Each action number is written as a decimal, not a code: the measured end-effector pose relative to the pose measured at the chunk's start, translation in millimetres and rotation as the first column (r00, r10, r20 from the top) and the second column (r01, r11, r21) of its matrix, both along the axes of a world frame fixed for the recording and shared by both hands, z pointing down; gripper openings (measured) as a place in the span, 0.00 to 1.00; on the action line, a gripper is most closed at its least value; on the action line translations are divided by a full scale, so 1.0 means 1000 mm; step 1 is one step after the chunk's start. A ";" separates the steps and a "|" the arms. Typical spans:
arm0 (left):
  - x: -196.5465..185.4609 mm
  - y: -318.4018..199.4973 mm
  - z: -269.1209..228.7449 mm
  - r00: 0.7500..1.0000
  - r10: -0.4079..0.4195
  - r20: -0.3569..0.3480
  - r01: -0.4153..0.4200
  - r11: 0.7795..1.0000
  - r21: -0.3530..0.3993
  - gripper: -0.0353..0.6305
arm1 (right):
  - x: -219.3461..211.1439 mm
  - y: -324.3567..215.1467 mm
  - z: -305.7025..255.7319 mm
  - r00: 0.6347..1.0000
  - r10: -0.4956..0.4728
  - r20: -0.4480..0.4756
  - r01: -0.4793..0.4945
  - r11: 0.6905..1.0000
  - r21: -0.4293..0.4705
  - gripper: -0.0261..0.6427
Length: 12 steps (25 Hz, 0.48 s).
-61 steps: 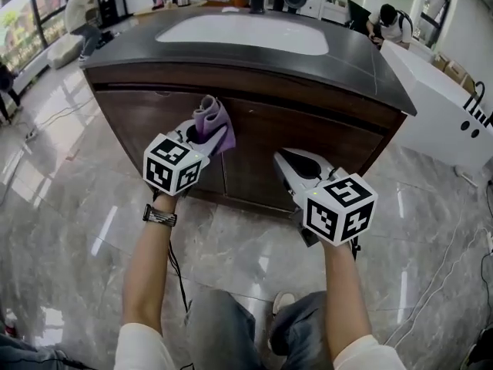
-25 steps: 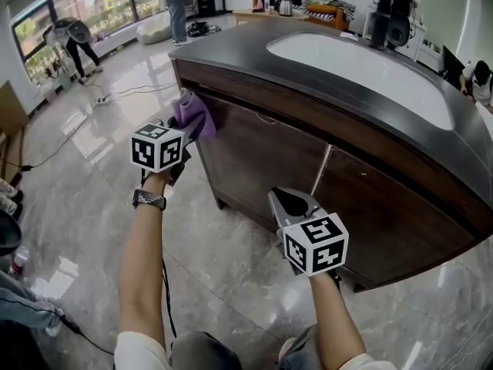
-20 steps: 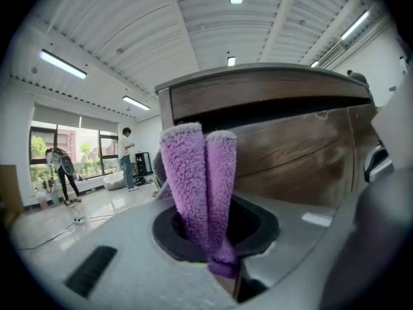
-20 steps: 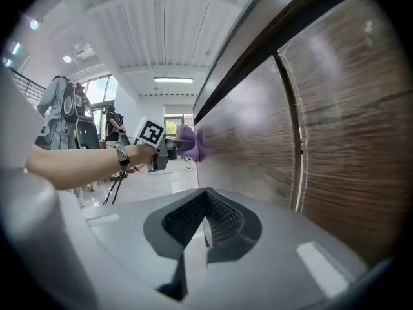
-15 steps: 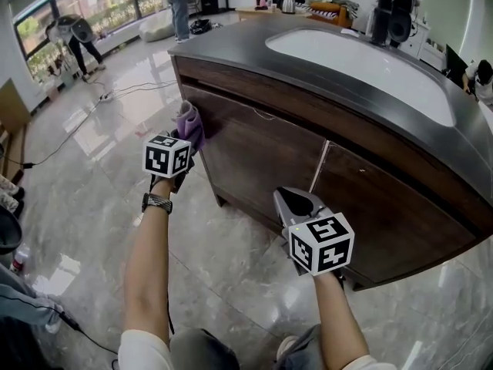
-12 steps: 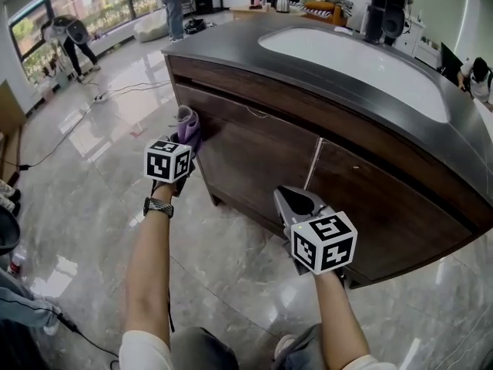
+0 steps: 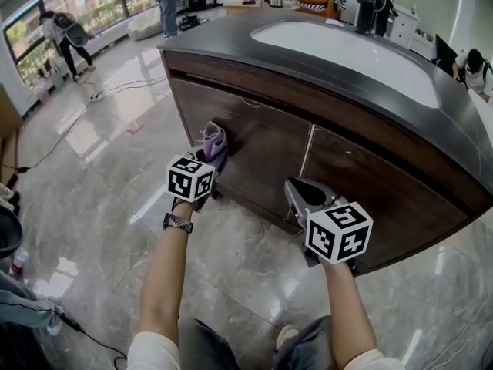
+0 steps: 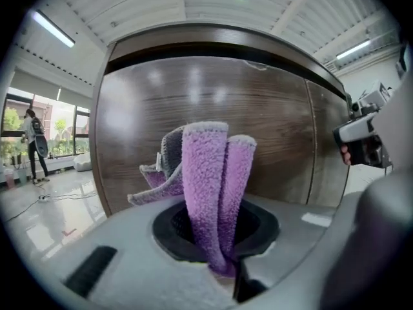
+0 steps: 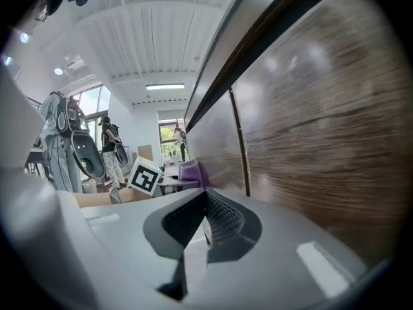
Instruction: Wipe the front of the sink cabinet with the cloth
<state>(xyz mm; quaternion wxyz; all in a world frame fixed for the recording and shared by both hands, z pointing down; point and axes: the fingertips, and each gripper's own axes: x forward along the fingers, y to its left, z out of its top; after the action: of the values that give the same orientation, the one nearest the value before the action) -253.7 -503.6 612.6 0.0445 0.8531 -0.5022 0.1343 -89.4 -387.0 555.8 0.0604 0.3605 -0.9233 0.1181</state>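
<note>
Our left gripper (image 7: 205, 159) pinches the purple cloth (image 7: 215, 140), standing upright at its twelve o'clock against the left cabinet door (image 7: 258, 149), while our right gripper (image 7: 300, 193), pressed together empty, hangs at three o'clock.

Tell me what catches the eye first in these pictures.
A purple cloth, clamped in the left gripper, is held up to the dark wooden cabinet front, low on its left door. The right gripper, shut and empty, hangs near the right door, below the white sink basin.
</note>
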 end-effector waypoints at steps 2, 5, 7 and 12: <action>0.021 0.009 0.004 0.999 0.045 0.007 -0.045 0.999 0.003 0.13 | 0.006 0.001 -0.004 1.000 0.014 0.012 -0.014 1.000 0.002 0.05; 0.054 0.024 0.007 0.995 0.102 0.006 -0.102 0.995 0.011 0.13 | 0.014 0.004 -0.008 0.999 0.032 0.020 -0.032 0.999 0.005 0.05; 0.071 0.031 0.007 0.991 0.133 -0.014 -0.133 0.991 0.018 0.13 | 0.020 0.006 -0.010 0.999 0.043 0.014 -0.044 0.999 0.009 0.05; 0.106 0.046 0.009 0.977 0.208 -0.055 -0.207 0.978 0.024 0.13 | 0.032 0.009 -0.008 0.998 0.068 -0.006 -0.068 0.998 0.012 0.05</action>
<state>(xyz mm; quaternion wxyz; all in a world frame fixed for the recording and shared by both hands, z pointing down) -147.7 -457.9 622.0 0.0371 0.9047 -0.4103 0.1090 -56.9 -378.5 547.3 0.0570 0.3924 -0.9110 0.1136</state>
